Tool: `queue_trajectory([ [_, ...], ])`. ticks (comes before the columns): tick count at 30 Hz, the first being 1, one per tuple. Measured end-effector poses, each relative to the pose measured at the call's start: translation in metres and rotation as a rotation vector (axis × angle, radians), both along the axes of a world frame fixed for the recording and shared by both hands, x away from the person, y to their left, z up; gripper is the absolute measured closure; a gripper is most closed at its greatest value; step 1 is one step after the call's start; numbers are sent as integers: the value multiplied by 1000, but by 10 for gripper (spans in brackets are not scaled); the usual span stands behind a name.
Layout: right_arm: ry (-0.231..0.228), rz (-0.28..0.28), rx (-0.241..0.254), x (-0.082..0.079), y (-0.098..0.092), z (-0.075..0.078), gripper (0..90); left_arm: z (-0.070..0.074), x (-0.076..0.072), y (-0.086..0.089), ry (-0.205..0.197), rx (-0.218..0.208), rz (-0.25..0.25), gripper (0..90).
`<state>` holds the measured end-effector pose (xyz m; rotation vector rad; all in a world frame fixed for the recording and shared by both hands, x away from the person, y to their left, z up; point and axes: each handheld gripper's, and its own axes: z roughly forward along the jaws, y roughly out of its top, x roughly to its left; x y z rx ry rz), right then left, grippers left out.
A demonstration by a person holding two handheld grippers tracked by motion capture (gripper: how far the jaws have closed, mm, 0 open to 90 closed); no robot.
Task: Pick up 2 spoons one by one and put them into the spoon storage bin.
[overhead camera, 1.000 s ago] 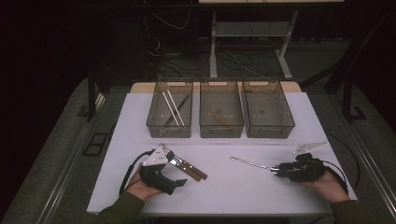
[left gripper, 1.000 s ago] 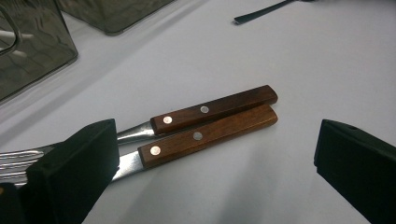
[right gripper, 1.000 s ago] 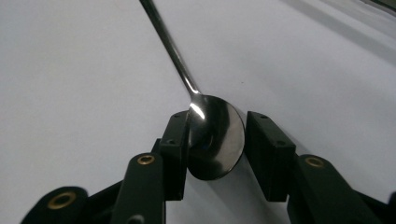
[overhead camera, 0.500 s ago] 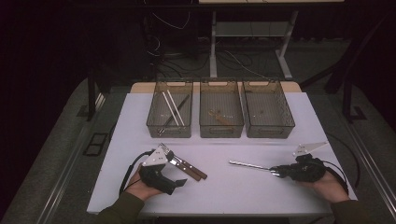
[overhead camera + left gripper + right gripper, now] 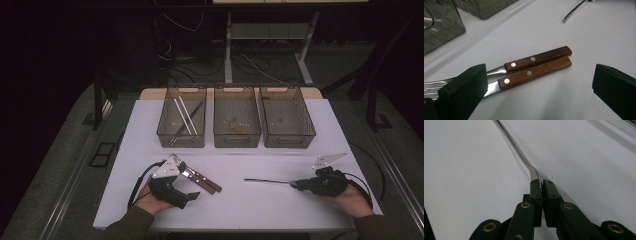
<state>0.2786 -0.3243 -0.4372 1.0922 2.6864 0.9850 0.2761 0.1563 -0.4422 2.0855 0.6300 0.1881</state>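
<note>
the right gripper [image 5: 541, 182] is seen rising from the six o'clock edge, its two black jaws brought together, having just been closing. between their tips the near end of a thin metal utensil [image 5: 522, 157] is clamped. from the jaws the utensil's shiny handle is bent slightly and then carried away toward eleven o'clock, where it is cut off by the top edge; its far end cannot be made out. the handle is laid low over a white table surface [image 5: 466, 170], on which a narrow shadow is cast beside it. brass-coloured pins are set in the black linkage arms at five and seven o'clock.
</note>
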Motion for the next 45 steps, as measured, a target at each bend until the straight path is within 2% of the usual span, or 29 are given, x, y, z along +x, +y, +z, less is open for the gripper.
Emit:
queue_trajectory([
  [3,10,-6,6,0,-1,0,871,0,0,0,1,0,1,0],
  [5,1,-17,7,0,-1,1,871,0,0,0,-1,1,-1,0],
  [11,-20,-57,54,1,-6,6,871,0,0,0,-1,2,-2,0],
  [17,-51,-93,56,1,-4,10,871,0,0,0,0,7,-3,0],
  [21,-78,-91,56,1,0,11,871,0,0,0,-1,5,-3,0],
  [30,-92,-129,59,3,3,14,871,-1,2,0,7,-4,-3,0],
  [34,-98,-167,69,5,1,18,871,-1,1,0,6,-6,-6,0],
  [45,-149,-209,102,8,3,36,871,-1,1,0,4,1,-5,0],
])
